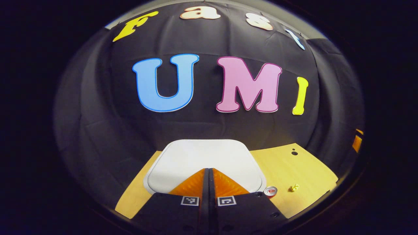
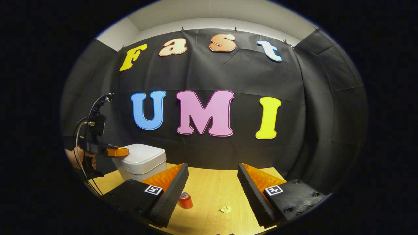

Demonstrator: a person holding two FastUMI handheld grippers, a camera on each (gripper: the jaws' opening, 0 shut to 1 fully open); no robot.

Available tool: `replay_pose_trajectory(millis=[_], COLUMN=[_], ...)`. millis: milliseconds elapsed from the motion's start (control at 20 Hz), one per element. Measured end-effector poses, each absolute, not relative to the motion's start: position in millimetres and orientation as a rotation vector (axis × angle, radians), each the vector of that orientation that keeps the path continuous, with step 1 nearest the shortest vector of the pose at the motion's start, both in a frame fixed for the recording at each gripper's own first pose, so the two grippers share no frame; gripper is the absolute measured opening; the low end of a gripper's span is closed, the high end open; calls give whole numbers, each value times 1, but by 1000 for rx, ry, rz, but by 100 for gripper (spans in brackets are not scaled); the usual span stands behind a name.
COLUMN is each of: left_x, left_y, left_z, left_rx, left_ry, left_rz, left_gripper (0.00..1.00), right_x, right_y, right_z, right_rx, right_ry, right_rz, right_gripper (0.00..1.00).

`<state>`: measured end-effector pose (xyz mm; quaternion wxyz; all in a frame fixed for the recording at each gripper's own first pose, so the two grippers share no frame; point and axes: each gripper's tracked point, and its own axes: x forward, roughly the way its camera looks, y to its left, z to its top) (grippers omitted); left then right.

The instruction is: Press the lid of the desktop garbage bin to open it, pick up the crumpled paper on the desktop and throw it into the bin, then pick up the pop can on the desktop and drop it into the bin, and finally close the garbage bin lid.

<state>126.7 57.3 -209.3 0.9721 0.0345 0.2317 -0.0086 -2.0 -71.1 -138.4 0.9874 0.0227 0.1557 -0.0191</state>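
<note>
The white desktop bin (image 2: 140,161) stands at the table's back left with its lid (image 1: 205,161) down. My left gripper (image 1: 209,169) is shut with nothing in it, its tips just over the lid's near edge; from the right gripper view this left gripper (image 2: 121,151) hovers at the lid's left side, held by a hand (image 2: 76,156). A red pop can (image 2: 185,200) lies on the table right of the bin, and the same can (image 1: 270,192) shows beside the bin. A small yellowish crumpled paper (image 2: 225,209) lies farther right. My right gripper (image 2: 213,168) is open above the table.
The wooden table (image 2: 212,186) ends at the black cloth wall behind the bin. A cable (image 2: 80,140) loops from the left gripper. Two small dark holes (image 1: 294,152) mark the table's far right part. The crumpled paper (image 1: 294,187) sits right of the can.
</note>
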Motion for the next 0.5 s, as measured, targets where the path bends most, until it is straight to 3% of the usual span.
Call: replay_pose_trajectory(millis=[100,350,500], left_x=[126,124,132], left_y=[57,62,58], left_z=[-209,-211,-198], left_rx=[137,-59,74], left_ry=[441,424,408], left_rz=[-26,-32,-72], left_gripper=[6,6,6], right_x=[2,4,7], right_y=[-76,-81,-77], right_z=[-146,-143,-140], right_rx=[44,35,29], right_ry=[314,327,326], right_rz=[-23,-43,-67], right_gripper=[98,98,98])
